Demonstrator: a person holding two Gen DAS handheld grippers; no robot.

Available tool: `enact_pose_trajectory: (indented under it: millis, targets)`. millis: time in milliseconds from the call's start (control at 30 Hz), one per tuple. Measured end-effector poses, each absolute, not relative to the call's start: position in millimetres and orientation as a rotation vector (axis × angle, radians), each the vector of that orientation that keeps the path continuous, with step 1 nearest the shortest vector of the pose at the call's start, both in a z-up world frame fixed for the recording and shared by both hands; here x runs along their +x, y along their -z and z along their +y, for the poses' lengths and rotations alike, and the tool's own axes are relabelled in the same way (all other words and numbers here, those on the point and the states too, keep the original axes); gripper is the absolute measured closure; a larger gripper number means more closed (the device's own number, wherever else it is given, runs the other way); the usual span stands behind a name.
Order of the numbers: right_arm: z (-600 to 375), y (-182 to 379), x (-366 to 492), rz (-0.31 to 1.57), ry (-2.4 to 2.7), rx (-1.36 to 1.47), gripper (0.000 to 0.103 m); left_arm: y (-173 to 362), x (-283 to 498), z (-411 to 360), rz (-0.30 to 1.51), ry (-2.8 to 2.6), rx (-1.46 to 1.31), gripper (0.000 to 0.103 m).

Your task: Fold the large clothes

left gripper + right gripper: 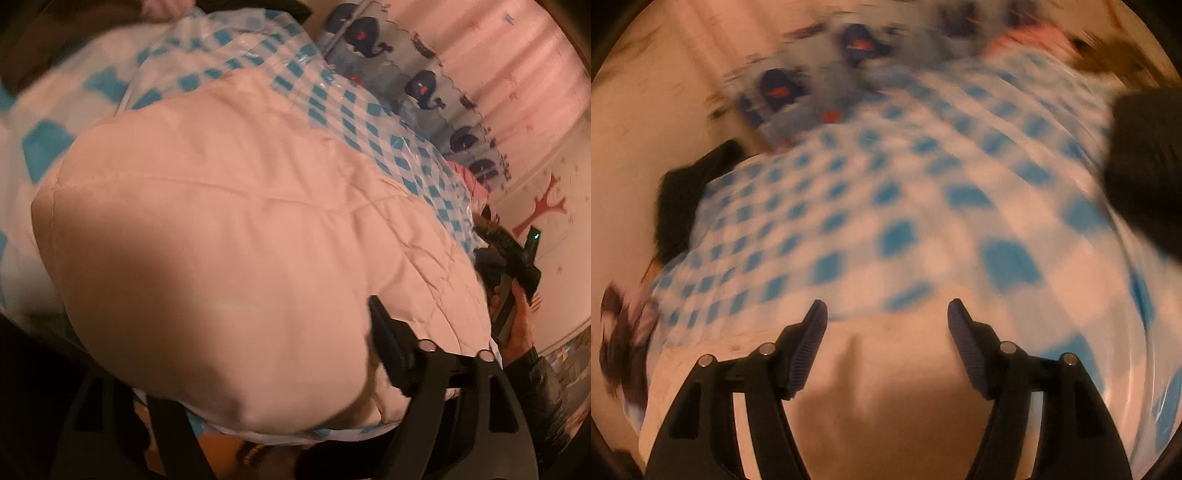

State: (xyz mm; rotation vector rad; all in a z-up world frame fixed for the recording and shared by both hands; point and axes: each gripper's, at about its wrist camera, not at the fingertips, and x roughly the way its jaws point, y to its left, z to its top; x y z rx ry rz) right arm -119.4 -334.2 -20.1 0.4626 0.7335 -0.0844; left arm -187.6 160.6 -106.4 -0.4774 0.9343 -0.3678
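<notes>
pale pink garment [236,240] lying on the blue-checked cover [332,96]. right claw [886,332] with fingers apart, poised over the garment's edge. left claw [369,332]: one finger over the garment, the other hidden; state cannot be told.

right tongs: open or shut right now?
Open. In the right wrist view the right tongs show a wide gap between the ribbed pads, over the pale pink quilted garment, gripping nothing.
</notes>
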Motion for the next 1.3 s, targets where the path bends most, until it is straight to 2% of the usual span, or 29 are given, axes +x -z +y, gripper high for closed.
enact_pose_trajectory:
  millis: [67,133,300,400,533,700,867,1033,1300]
  targets:
    - [-288,6,-90,0.735,-0.025,0.373,0.026,109,-187,162,0.931,0.343,-0.492,0.019]
    - [-248,10,-67,0.769,-0.114,0.332,0.025,109,-185,164,0.935,0.34,-0.515,0.019]
    - [-200,108,-15,1.043,-0.129,0.242,0.025,117,-179,184,0.942,0.364,-0.647,0.015]
    - [-215,89,-22,0.987,-0.144,0.329,0.025,117,-176,192,0.949,0.354,-0.673,0.015]
    - [-241,31,-69,0.858,-0.183,0.403,0.025,126,-173,204,0.981,0.363,-0.745,0.015]
    - [-295,-14,-182,0.779,-0.123,0.432,0.017,129,-169,202,0.98,0.346,-0.783,0.015]
    - [-381,26,-290,0.859,-0.005,0.71,0.017,127,-170,202,0.997,0.325,-0.767,0.015]
    - [-387,74,-349,0.988,-0.116,0.899,0.017,124,-170,202,1.011,0.304,-0.75,0.015]
    - [-378,111,-354,0.911,-0.366,1.212,0.017,132,-165,205,1.046,0.282,-0.784,0.014]
